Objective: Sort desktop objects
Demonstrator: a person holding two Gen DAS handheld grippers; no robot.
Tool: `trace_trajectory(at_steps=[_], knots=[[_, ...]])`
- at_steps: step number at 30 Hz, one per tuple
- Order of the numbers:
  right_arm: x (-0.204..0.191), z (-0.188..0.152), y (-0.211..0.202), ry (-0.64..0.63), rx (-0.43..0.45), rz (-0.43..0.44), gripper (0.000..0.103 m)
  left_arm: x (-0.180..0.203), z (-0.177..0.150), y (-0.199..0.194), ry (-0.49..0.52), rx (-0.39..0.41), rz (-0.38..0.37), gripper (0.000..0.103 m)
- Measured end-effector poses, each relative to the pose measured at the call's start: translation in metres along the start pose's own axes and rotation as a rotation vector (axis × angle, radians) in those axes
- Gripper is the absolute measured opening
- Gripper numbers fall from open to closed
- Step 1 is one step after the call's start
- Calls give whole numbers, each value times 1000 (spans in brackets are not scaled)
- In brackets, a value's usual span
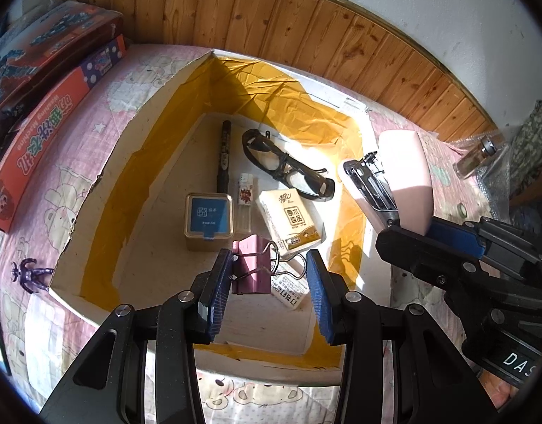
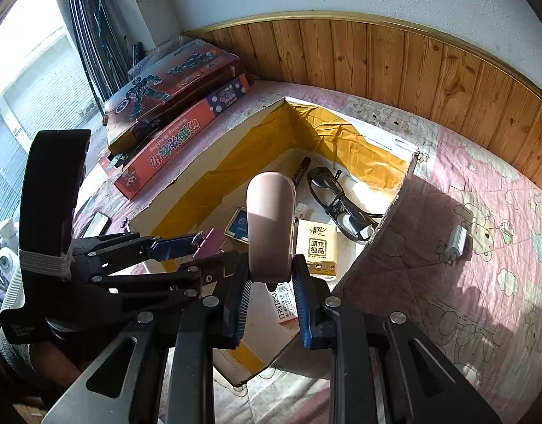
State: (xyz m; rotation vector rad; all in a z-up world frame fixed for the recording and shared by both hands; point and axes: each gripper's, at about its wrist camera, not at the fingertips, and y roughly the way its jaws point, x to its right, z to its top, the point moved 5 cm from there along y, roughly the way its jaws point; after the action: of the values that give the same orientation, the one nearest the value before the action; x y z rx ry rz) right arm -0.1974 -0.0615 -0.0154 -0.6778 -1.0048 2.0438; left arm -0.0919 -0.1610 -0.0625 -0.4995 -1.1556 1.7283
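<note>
Binder clip (image 1: 252,265) touches left gripper's (image 1: 267,289) spread fingers | right gripper (image 2: 269,295) clamps stapler (image 2: 271,222)

Both grippers are matte black linkages studded with round silver screws, the left gripper (image 1: 269,293) and right gripper (image 2: 271,304) each ending in ribbed blue fingers (image 1: 320,296). White lettering reading "DAS" marks the right one's body, and white cord is wound around the left one's black handle
</note>
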Motion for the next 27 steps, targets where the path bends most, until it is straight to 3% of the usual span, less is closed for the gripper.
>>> trace_trajectory(at_steps=[14, 22, 27], knots=[[2, 29, 40, -8, -83, 2, 25, -14, 1, 11, -62, -62, -64, 44], [3, 50, 71, -14, -144, -17, 25, -26, 2, 21, -155, -138, -154, 43], [11, 61, 99, 36, -202, -14, 25, -28, 5, 28, -152, -162, -147, 44]])
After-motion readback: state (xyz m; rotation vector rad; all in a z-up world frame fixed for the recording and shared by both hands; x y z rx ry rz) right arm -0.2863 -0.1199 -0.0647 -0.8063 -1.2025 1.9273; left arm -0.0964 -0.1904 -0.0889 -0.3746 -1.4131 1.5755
